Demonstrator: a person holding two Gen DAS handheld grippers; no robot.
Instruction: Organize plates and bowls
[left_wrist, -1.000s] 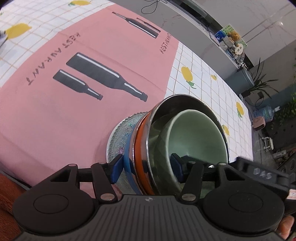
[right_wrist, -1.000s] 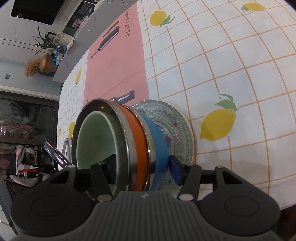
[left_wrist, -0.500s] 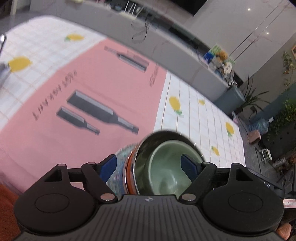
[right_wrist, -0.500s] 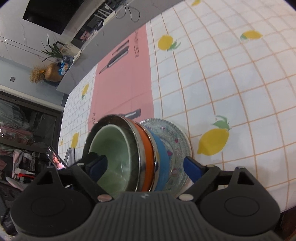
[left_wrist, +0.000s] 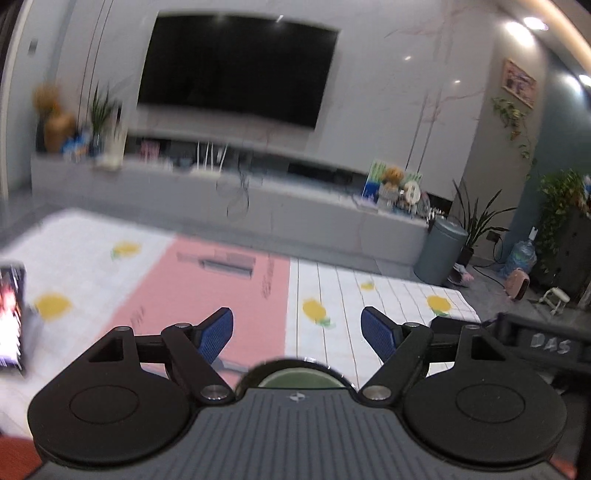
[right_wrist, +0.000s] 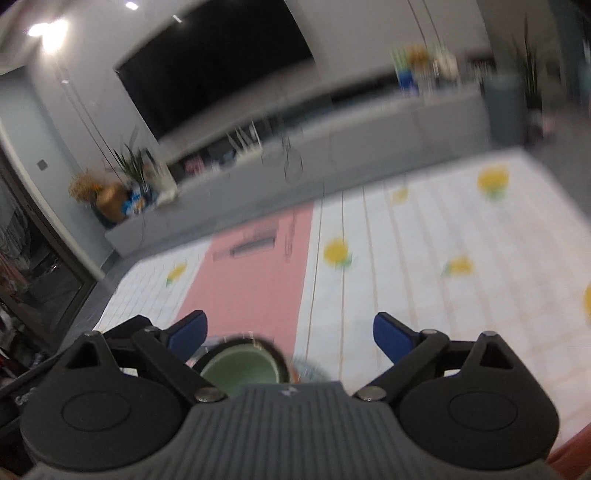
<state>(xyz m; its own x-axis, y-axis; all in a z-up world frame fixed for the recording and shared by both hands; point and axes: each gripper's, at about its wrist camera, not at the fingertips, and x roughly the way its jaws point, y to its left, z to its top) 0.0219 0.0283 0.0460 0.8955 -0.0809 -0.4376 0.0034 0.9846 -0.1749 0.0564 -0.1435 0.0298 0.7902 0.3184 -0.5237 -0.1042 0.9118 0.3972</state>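
Observation:
A stack of bowls sits on the table close below both grippers. In the left wrist view only its top shows: a green bowl (left_wrist: 300, 380) nested in a steel bowl, just over the gripper body. In the right wrist view the green bowl (right_wrist: 240, 371) sits inside the steel rim, with an orange edge and a patterned glass plate (right_wrist: 314, 369) beside it. My left gripper (left_wrist: 297, 332) is open and empty above the stack. My right gripper (right_wrist: 290, 332) is open and empty above it too.
The table carries a lemon-print cloth (left_wrist: 388, 295) with a pink placemat (left_wrist: 207, 288) printed with bottles. A phone (left_wrist: 11, 314) stands at the left edge. Beyond the table are a grey TV bench (left_wrist: 258, 199), a bin (left_wrist: 441, 251) and plants.
Both grippers have opened, let go of the bowl stack and lifted back and up. The stack has dropped to the bottom of both views. The room now fills the upper frames.

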